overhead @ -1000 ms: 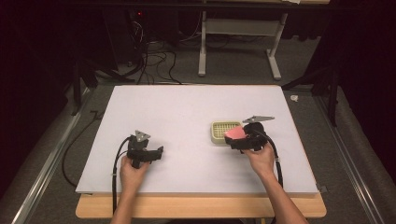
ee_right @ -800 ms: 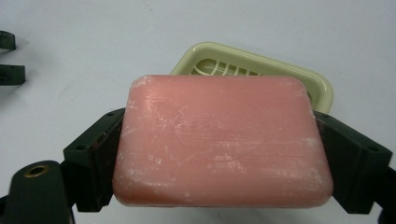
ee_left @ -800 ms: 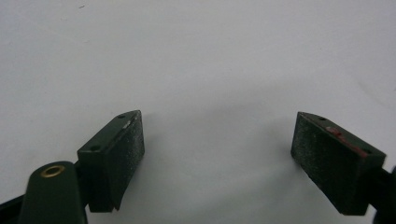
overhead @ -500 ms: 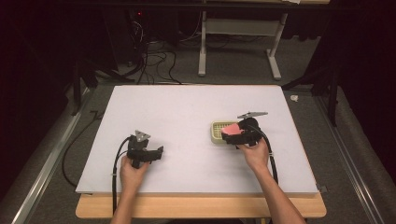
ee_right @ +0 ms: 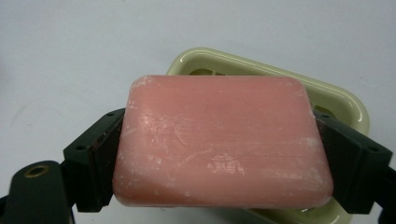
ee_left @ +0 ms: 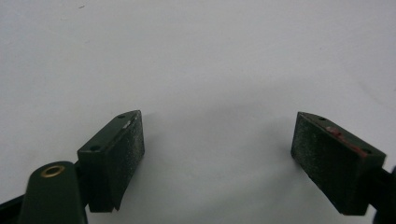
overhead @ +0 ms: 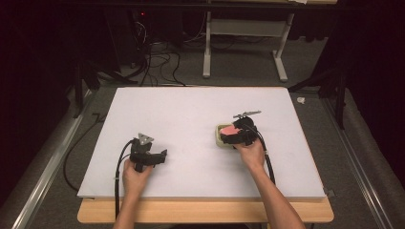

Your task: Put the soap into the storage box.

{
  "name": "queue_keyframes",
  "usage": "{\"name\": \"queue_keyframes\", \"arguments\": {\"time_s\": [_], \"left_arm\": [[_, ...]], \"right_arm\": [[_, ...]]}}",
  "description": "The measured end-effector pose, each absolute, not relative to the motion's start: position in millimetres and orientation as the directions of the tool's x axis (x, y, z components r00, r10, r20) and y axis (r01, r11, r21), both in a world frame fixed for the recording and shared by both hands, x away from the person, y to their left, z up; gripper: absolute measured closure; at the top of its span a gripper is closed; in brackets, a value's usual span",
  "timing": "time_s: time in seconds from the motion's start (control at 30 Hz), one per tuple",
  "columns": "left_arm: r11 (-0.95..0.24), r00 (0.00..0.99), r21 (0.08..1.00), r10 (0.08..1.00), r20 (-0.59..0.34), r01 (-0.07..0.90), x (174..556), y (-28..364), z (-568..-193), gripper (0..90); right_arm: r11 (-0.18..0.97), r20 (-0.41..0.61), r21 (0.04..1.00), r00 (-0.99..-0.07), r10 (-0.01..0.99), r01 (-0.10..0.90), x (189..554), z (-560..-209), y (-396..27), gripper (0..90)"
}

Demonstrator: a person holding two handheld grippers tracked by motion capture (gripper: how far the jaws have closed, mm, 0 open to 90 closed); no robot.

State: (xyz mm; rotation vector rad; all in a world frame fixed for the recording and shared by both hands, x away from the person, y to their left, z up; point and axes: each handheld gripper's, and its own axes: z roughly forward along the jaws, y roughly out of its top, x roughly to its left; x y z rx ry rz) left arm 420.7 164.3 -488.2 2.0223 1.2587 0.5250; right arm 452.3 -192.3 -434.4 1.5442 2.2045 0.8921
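A pink bar of soap is clamped flat between the jaws of my right gripper, just above a pale green soap dish. From the high view the right gripper hovers over the soap dish right of the table's middle, and the pink soap shows above it. My left gripper rests near the front left of the white table, jaws wide apart. In the left gripper view its fingers have nothing but bare white surface between them.
The white tabletop lies bare across its back and middle. A wooden edge runs along the front. Cables and table legs stand on the dark floor behind, and metal rails run down both sides.
My right gripper has carried the soap left and slightly forward, from beside the dish to over it. The left gripper has stayed where it was.
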Motion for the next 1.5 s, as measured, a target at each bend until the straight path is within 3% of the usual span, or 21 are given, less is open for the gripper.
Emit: {"name": "queue_keyframes", "arguments": {"time_s": [0.73,1.5], "left_arm": [[-0.294,0.449,0.731,0.893,-0.019,0.615,420.7,164.3,-488.2,17.8],[-0.294,0.449,0.731,0.894,-0.018,0.615,420.7,164.3,-488.2,17.7]], "right_arm": [[0.213,0.077,0.592,-0.317,0.945,0.777,462.3,-443.7,-183.1,13.1],[0.189,0.083,0.649,-0.316,0.945,0.737,454.5,-434.9,-191.0,13.0]]}}
